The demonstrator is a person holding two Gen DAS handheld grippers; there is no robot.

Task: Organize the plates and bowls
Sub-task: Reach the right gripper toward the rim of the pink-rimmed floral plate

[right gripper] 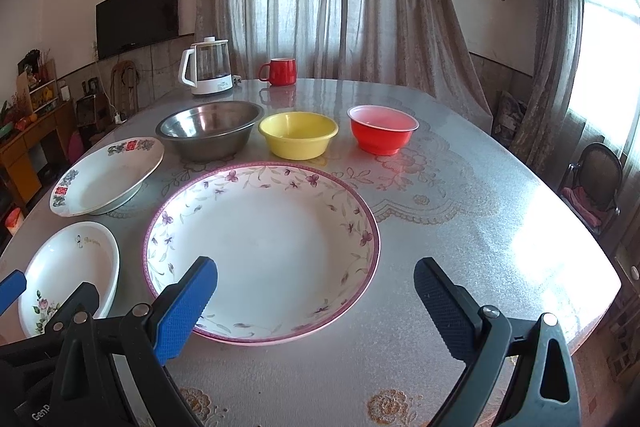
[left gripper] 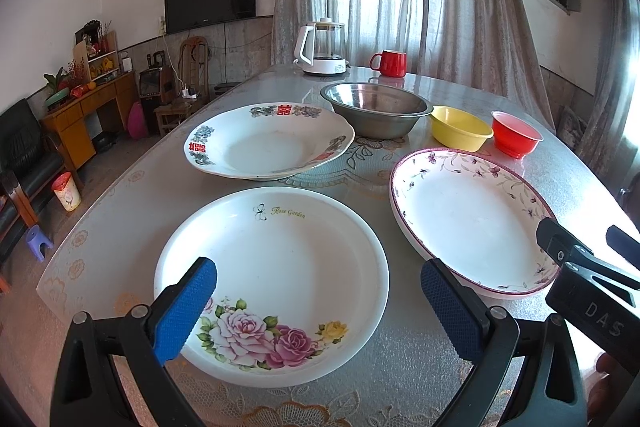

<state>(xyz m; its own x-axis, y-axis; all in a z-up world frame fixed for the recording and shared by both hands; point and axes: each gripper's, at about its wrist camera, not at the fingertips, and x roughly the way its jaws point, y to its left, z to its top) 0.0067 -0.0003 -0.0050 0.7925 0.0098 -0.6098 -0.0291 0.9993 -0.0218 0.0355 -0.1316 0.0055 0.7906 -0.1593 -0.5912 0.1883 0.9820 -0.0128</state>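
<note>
since both the left claw (left gripper: 318,307) and right claw (right gripper: 316,307) hang wide open and empty, a shallow rim bite could drop the rose plate (left gripper: 272,279) at lower centre.

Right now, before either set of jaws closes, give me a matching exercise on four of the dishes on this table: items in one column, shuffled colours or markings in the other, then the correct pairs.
Column A
1. steel bowl
2. middle bowl in the row of three
3. plate under the left gripper
4. plate under the right gripper

Column B
a. purple flower border
b. plain yellow
c. bare metal, unpainted
d. pink roses and "Rose Garden" lettering

Pairs: 1-c, 2-b, 3-d, 4-a
</note>
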